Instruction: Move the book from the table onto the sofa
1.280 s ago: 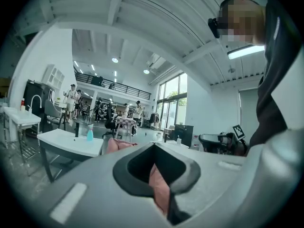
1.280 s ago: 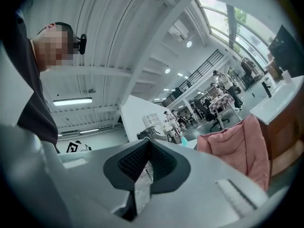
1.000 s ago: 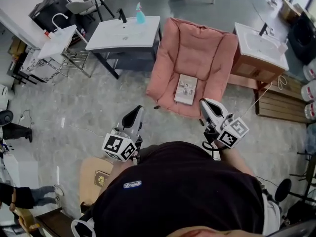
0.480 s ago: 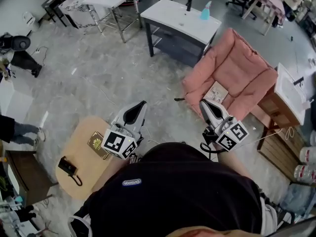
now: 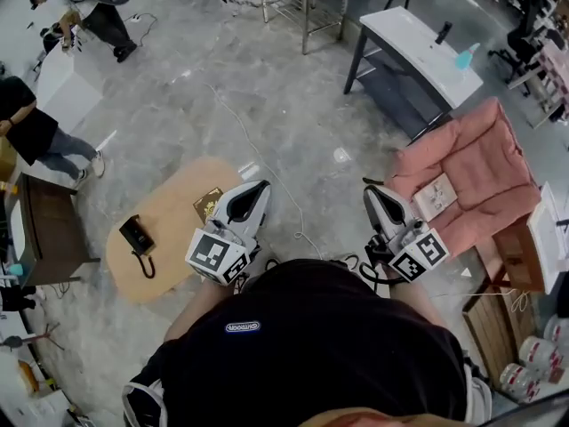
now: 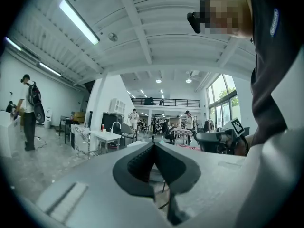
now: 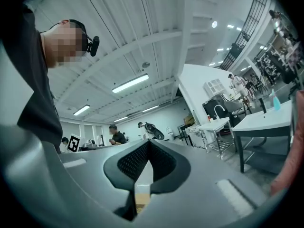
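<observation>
brown book (image 5: 207, 205): part behind left tool (image 5: 256, 190) | table (image 5: 169, 231): rim behind tool | person (image 5: 27, 118): cut by left edge

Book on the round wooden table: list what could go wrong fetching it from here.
1. A white cable snakes over the floor near the table; a foot could catch it.
2. The book lies flat, and both the left gripper and right gripper are shut; jaws may shove it rather than grip it.
3. A black corded device sits close by and could get knocked.
</observation>
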### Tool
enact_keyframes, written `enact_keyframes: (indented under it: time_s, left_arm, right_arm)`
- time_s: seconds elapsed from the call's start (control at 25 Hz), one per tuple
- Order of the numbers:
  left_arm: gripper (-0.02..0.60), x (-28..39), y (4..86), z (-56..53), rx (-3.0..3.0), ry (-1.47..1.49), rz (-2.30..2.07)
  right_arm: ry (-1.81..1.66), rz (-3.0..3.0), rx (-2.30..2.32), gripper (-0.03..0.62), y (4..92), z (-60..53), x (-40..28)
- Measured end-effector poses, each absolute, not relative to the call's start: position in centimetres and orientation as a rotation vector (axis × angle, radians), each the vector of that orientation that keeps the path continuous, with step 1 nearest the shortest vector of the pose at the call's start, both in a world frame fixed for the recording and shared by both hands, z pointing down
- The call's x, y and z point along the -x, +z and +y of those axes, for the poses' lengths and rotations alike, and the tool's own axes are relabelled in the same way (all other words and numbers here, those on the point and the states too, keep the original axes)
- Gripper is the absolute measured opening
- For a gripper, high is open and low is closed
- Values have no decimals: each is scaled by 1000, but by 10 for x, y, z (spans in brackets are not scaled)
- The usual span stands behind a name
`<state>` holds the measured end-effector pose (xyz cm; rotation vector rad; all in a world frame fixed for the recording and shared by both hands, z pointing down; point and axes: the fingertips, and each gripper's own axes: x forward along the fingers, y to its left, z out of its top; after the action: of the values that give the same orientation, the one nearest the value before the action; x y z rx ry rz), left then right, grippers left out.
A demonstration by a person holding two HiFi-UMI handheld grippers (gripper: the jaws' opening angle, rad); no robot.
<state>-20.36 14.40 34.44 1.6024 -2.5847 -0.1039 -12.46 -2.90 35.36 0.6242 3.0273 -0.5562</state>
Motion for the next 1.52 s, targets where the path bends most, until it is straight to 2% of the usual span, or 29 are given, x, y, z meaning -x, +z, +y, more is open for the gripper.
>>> enact_keyframes:
  time_s: [0.32, 0.76, 1.24, 1.52]
  left_arm:
    - [5, 210, 376, 256, -1427, -136, -2642]
    - [5, 220, 393, 360, -1084, -173, -2775]
    - [5, 225, 394, 350, -805, -136, -2851]
    - [5, 220, 395, 328, -586, -145, -2896]
  right_arm:
    - [-567, 3038, -800, 31, 367, 76, 146]
    - [-493, 3006, -1015, 31, 359, 148, 180]
    - [-565, 2936, -1259, 31, 369, 129, 225]
    - [-583, 2912, -1371, 31, 371, 79, 244]
